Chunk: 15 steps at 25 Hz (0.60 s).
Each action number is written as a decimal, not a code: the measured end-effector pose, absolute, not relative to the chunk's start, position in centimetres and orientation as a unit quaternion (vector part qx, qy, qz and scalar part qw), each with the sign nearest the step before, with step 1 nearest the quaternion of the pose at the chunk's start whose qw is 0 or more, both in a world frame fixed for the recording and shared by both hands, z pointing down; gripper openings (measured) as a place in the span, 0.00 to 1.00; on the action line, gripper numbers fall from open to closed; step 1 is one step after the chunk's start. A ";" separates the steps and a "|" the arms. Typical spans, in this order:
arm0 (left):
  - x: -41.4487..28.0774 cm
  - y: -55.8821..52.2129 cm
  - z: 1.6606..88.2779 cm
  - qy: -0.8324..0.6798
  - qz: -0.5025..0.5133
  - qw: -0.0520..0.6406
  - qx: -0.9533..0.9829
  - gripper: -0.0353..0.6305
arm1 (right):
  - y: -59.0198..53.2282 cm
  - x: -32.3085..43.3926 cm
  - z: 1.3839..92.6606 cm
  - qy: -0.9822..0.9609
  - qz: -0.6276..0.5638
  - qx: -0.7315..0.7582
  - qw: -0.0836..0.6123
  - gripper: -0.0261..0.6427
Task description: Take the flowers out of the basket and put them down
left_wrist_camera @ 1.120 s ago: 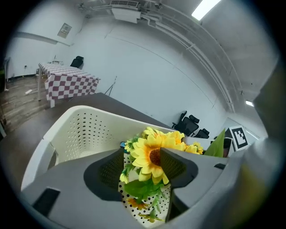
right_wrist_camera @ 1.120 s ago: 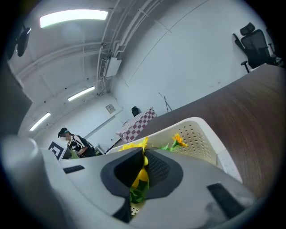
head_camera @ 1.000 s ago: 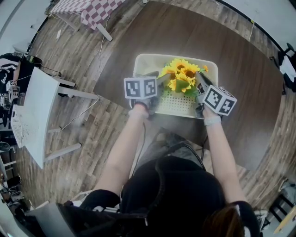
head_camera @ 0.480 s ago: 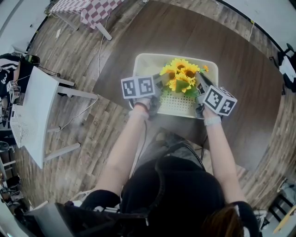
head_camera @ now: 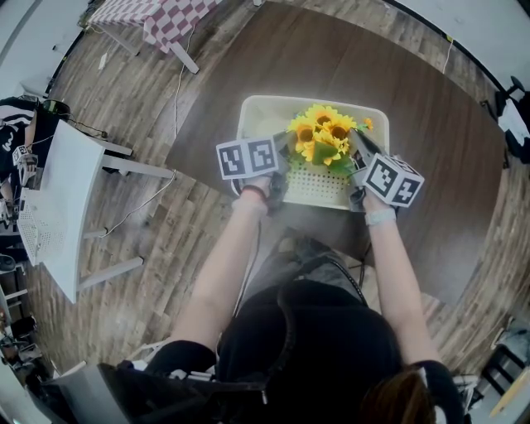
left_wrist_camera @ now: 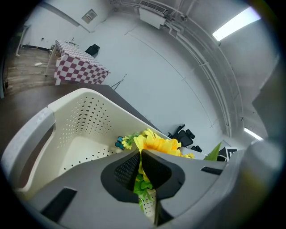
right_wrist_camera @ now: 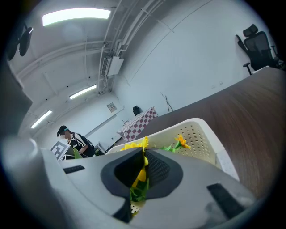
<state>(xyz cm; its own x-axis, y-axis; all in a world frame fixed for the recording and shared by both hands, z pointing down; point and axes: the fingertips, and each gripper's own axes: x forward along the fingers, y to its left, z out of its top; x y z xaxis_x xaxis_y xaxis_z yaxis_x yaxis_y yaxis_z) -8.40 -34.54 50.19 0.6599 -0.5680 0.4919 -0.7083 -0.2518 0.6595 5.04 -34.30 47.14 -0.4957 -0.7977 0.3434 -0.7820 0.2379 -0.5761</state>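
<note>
While flowers (head_camera: 323, 137) stand inside basket (head_camera: 263, 124), its walls hem them; checkered table (head_camera: 166, 16) beyond

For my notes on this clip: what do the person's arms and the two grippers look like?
The left gripper and right gripper both have smooth grey moulded bodies, with black fine-textured pads lining the jaws. Each carries a white cube printed with black square markers. The forearms are bare below a black top, with a pale band at the right wrist.
</note>
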 end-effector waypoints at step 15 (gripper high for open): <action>-7.9 -34.2 48.4 -0.413 0.102 0.406 0.809 0.06 | -33.4 4.5 45.8 0.795 -0.352 -0.494 0.020 0.05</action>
